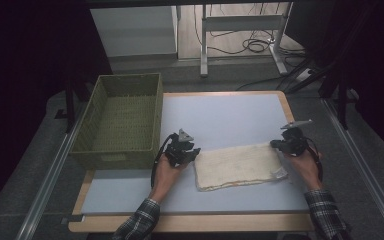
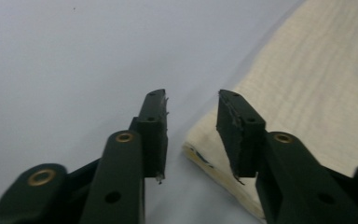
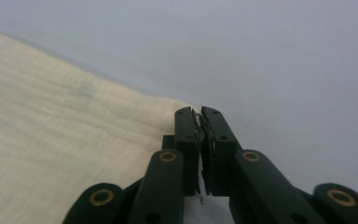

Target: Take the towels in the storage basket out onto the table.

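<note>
A folded cream cloth (image 1: 237, 166) lies flat on the pale table top (image 1: 220, 117). My left gripper (image 1: 195, 151) is at the cloth's left edge. In the left gripper view it (image 2: 191, 95) is open, and the near corner of the cloth (image 2: 317, 84) lies just ahead of the gap, under the right jaw. My right gripper (image 1: 276, 145) is at the cloth's far right corner. In the right gripper view it (image 3: 199, 112) is shut, its tips right at the corner of the cloth (image 3: 60, 135). No cloth is visible between those jaws.
A green woven basket (image 1: 122, 120) with nothing in it stands at the table's left, close to my left hand. The table's wooden rim (image 1: 190, 222) runs along the front. A desk frame and cables (image 1: 245, 45) stand beyond the table.
</note>
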`<state>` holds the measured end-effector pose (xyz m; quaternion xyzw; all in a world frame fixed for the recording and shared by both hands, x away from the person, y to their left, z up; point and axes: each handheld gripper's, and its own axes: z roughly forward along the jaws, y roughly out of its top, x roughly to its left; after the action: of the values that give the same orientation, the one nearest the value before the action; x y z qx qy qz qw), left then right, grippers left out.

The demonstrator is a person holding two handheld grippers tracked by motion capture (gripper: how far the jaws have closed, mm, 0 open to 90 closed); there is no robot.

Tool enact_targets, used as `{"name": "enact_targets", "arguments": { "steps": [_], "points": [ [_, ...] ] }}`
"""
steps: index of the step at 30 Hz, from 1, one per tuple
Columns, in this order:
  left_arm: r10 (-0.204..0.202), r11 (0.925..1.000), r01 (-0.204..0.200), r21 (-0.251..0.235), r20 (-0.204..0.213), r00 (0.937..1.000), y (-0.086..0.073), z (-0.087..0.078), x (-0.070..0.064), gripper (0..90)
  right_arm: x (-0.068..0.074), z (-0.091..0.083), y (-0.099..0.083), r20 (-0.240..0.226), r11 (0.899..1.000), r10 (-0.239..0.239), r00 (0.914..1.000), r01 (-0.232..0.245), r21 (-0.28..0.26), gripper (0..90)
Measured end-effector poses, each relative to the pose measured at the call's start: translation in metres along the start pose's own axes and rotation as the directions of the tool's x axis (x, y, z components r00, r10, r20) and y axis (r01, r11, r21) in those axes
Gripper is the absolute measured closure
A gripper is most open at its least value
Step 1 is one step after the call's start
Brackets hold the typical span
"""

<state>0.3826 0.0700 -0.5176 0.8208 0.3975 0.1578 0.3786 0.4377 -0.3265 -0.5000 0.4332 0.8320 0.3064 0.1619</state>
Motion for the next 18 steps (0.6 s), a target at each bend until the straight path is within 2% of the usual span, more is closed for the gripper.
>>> {"name": "enact_targets", "arguments": {
  "steps": [4, 6, 9, 10, 11, 12, 14, 15, 16, 18],
  "points": [
    [-0.006, 0.9994, 0.006, 0.033, -0.015, 0.9999, -0.005, 0.011, 0.002, 54.2, -0.001, -0.013, -0.005, 0.004, 1.0, 0.006, 1.0, -0.006, -0.004, 74.9],
    [-0.013, 0.9987, 0.013, 0.05, -0.009, 0.9999, -0.008, 0.016, 0.005, 50.1, -0.001, -0.019, -0.008, -0.004, 1.0, 0.018, 0.9998, -0.018, -0.009, 69.7],
    [-0.021, 0.9995, 0.021, 0.022, 0.016, 0.9996, -0.013, 0.019, 0.011, 42.2, 0.001, -0.027, -0.014, -0.002, 0.999, 0.03, 0.9995, -0.03, -0.023, 62.2],
    [-0.012, 0.9999, 0.011, 0.009, 0.023, 0.9997, -0.015, 0.02, 0.012, 41.5, 0.003, -0.03, -0.017, 0.001, 0.999, 0.03, 0.9996, -0.03, -0.033, 60.4],
    [-0.017, 0.9998, 0.017, 0.009, 0.031, 0.9994, -0.015, 0.02, 0.012, 40.9, 0.005, -0.032, -0.019, -0.001, 0.999, 0.029, 0.9996, -0.029, -0.04, 59.0],
    [-0.005, 0.9999, 0.004, 0.012, 0.034, 0.9994, -0.015, 0.02, 0.012, 39.1, 0.006, -0.034, -0.021, -0.009, 0.999, 0.035, 0.9993, -0.036, -0.041, 57.1],
    [0.002, 0.9998, -0.002, 0.018, 0.013, 0.9999, -0.015, 0.021, 0.01, 34.8, 0.01, -0.037, -0.025, -0.031, 0.998, 0.034, 0.9989, -0.036, -0.059, 52.8],
    [-0.025, 0.9994, 0.024, 0.024, 0.004, 0.9997, -0.015, 0.022, 0.011, 29.2, 0.013, -0.039, -0.027, -0.035, 0.997, 0.029, 0.999, -0.031, -0.064, 50.2],
    [-0.022, 0.9995, 0.022, 0.024, 0.003, 0.9997, -0.015, 0.022, 0.011, 27.1, 0.017, -0.041, -0.029, -0.038, 0.997, 0.019, 0.9991, -0.022, -0.075, 47.3],
    [-0.018, 0.9996, 0.018, 0.024, -0.001, 0.9998, -0.014, 0.022, 0.011, 26.9, 0.025, -0.045, -0.03, -0.04, 0.997, -0.002, 0.9992, -0.002, -0.078, 43.8]
  ]
}}
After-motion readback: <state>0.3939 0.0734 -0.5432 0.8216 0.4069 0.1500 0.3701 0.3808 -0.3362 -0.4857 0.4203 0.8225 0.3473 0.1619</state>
